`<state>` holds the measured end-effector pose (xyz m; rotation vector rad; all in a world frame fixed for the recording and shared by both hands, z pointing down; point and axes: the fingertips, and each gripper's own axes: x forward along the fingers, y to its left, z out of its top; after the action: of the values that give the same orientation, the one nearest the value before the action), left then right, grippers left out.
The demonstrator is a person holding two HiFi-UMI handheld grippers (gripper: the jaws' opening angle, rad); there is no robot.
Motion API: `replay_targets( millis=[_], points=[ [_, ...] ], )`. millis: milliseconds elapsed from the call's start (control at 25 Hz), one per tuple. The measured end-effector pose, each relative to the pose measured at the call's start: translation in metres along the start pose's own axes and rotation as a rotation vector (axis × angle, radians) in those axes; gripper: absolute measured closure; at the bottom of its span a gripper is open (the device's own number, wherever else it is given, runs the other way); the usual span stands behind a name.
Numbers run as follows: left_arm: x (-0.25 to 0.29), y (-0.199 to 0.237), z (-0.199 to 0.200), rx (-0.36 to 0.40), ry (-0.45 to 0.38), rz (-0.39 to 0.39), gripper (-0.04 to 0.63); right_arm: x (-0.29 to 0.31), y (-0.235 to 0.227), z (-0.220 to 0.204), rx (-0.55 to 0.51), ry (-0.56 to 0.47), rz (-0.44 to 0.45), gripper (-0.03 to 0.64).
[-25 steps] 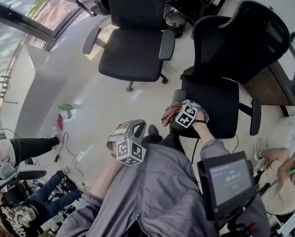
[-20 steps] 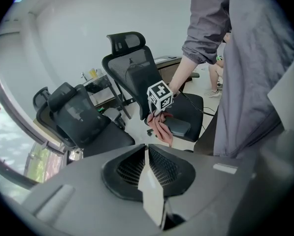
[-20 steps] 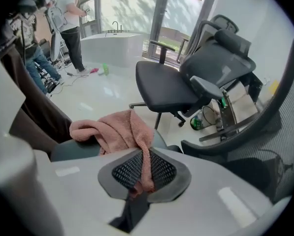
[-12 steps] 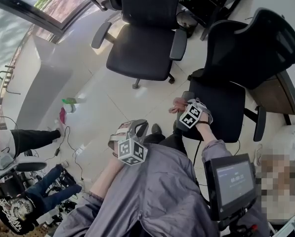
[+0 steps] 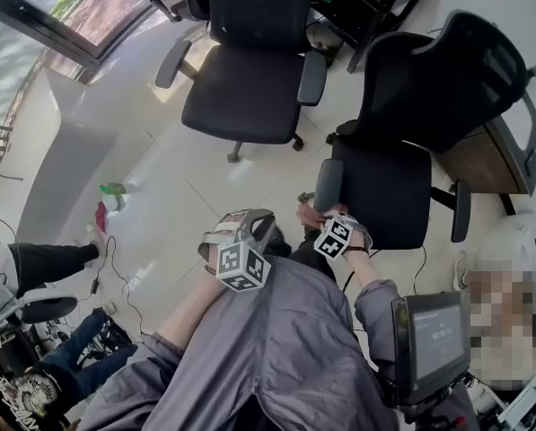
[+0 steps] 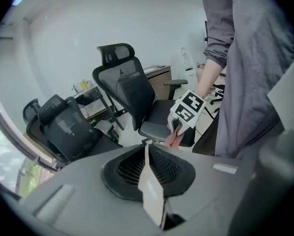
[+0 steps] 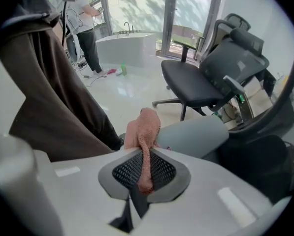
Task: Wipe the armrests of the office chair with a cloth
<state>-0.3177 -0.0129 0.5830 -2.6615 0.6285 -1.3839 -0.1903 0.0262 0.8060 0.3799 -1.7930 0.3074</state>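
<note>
The left tool [image 6: 147,151] shows its own jaws brought together, with nothing between them. Just past its tip, the right tool [image 6: 177,130], its marker cube facing the camera, pinches a pink cloth [image 6: 174,140] at the near end of the grey armrest [image 6: 154,131] of a black mesh-backed office chair [image 6: 129,90]. A grey-sleeved arm [image 6: 218,38] reaches down to that tool. A second black chair [image 6: 63,127] stands at the left.

Holding left gripper [image 6: 146,147] angled down, jaws together, empty; pinching cloth [image 7: 146,127] in right gripper [image 7: 146,155], pointed steeply down
</note>
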Motion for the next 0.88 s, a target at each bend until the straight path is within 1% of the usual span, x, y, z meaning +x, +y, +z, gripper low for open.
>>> replay_targets(
  millis=[80,120,240,320,440,560,640,720,880],
  points=[
    [0.0,-0.006,0.006,0.014,-0.02,-0.015,0.555,-0.005,0.009,-0.002,0.051,-0.009,0.019,0.595],
    [0.0,-0.008,0.009,0.023,-0.03,-0.021,0.554,-0.011,0.008,-0.002,0.094,-0.026,0.013,0.595],
    [0.002,-0.012,0.021,0.049,-0.069,-0.031,0.554,-0.039,-0.005,-0.001,0.238,-0.099,-0.045,0.594],
    [0.005,-0.013,0.031,0.064,-0.095,-0.035,0.554,-0.063,-0.015,-0.003,0.282,-0.148,-0.096,0.594],
    [0.014,-0.026,0.053,0.079,-0.116,-0.052,0.554,-0.104,-0.026,-0.015,0.277,-0.209,-0.172,0.594],
    [0.031,-0.043,0.084,0.103,-0.126,-0.078,0.554,-0.15,-0.041,-0.044,0.273,-0.246,-0.255,0.594],
    [0.045,-0.051,0.105,0.122,-0.13,-0.092,0.554,-0.175,-0.053,-0.071,0.279,-0.253,-0.306,0.594],
    [0.058,-0.06,0.126,0.123,-0.13,-0.096,0.554,-0.195,-0.064,-0.101,0.278,-0.25,-0.342,0.594],
    [0.083,-0.077,0.168,0.112,-0.121,-0.089,0.554,-0.222,-0.086,-0.165,0.302,-0.247,-0.372,0.594]
  ],
)
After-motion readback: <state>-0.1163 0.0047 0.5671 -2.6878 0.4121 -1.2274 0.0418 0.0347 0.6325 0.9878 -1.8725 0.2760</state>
